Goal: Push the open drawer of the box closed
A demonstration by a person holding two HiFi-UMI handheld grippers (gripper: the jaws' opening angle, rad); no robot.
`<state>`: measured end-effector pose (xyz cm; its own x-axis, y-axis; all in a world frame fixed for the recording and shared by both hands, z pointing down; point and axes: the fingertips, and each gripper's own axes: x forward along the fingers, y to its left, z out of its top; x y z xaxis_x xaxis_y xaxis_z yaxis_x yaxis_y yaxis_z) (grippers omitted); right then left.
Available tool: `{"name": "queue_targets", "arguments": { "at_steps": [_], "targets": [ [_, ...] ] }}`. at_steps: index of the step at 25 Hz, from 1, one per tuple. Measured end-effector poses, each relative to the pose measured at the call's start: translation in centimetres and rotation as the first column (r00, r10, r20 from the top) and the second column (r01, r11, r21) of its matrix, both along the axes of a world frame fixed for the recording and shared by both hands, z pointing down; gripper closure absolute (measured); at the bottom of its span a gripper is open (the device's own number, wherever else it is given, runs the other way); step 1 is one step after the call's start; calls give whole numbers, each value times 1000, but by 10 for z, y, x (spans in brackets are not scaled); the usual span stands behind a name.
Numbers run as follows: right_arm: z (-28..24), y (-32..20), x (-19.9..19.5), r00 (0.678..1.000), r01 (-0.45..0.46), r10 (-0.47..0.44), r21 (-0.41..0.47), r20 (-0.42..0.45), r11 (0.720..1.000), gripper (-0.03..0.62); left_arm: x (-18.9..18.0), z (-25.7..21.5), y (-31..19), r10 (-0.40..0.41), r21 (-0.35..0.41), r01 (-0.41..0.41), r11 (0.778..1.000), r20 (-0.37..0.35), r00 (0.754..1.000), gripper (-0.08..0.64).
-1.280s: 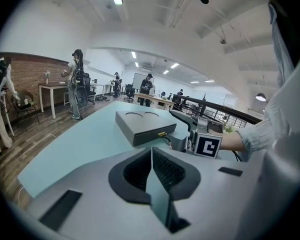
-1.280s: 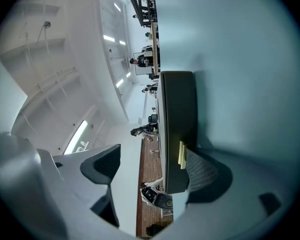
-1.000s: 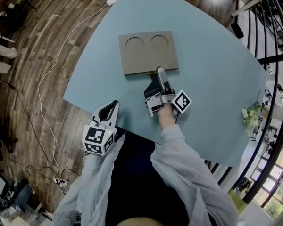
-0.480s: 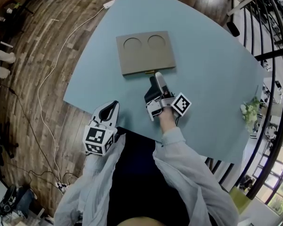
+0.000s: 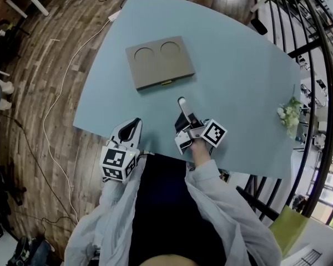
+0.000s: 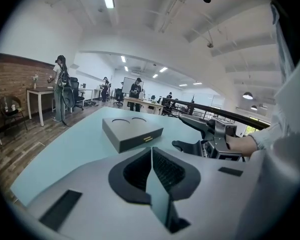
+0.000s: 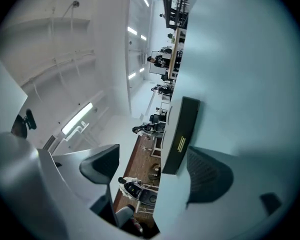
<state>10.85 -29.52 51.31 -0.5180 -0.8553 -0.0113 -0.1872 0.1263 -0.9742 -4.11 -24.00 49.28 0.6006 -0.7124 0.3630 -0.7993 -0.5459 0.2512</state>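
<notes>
The flat grey-brown box point(image 5: 158, 61) with two round recesses lies on the pale blue table point(image 5: 238, 76). Its drawer front with a yellow handle point(image 5: 166, 82) sits flush with the box's near side. My right gripper point(image 5: 183, 107) hovers a short way in front of the box, turned on its side and open, touching nothing. In the right gripper view the box point(image 7: 182, 134) shows between the spread pads point(image 7: 207, 176). My left gripper point(image 5: 133, 125) is shut and empty by the table's near edge. From it I see the box point(image 6: 127, 134) and the right gripper point(image 6: 179, 131).
A small bunch of flowers point(image 5: 288, 118) sits at the table's right edge, beside a black railing point(image 5: 316, 49). A white cable point(image 5: 72, 65) trails over the wooden floor to the left. People and desks point(image 6: 60, 86) stand far off.
My right gripper, whose tip was at the box's drawer front, has drawn back toward me and now stands apart from it. The left gripper has stayed put.
</notes>
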Motion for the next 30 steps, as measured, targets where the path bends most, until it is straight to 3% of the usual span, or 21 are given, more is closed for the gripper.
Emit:
{"name": "queue_targets", "arguments": {
  "at_steps": [3, 7, 14, 18, 22, 25, 27, 30],
  "targets": [
    [-9, 18, 7, 993, 2, 1, 25, -120, 1000, 184, 7, -2, 0, 34, 12, -34, 999, -3, 999, 537],
    [-8, 49, 27, 947, -6, 12, 21, -321, 1000, 208, 23, -6, 1, 79, 27, -79, 996, -12, 997, 537],
    [-11, 93, 62, 914, -90, 105, 58, -392, 994, 224, 52, -14, 8, 169, 52, -167, 984, -22, 985, 537],
    [-26, 108, 77, 872, -142, 174, 103, -458, 984, 236, 61, -17, 11, 207, 58, -205, 977, -29, 978, 537],
    [-44, 121, 94, 785, -174, 232, 155, -575, 972, 246, 72, -20, 13, 244, 64, -241, 968, -34, 969, 537],
    [-56, 128, 103, 687, -177, 247, 172, -683, 969, 278, 85, -25, 14, 281, 84, -277, 957, -33, 959, 537],
    [-64, 131, 106, 626, -176, 259, 190, -736, 966, 324, 92, -31, 15, 302, 103, -297, 949, -37, 953, 537],
    [-75, 133, 107, 568, -168, 285, 230, -772, 958, 416, 102, -41, 16, 324, 130, -317, 939, -40, 945, 537]
  ]
}}
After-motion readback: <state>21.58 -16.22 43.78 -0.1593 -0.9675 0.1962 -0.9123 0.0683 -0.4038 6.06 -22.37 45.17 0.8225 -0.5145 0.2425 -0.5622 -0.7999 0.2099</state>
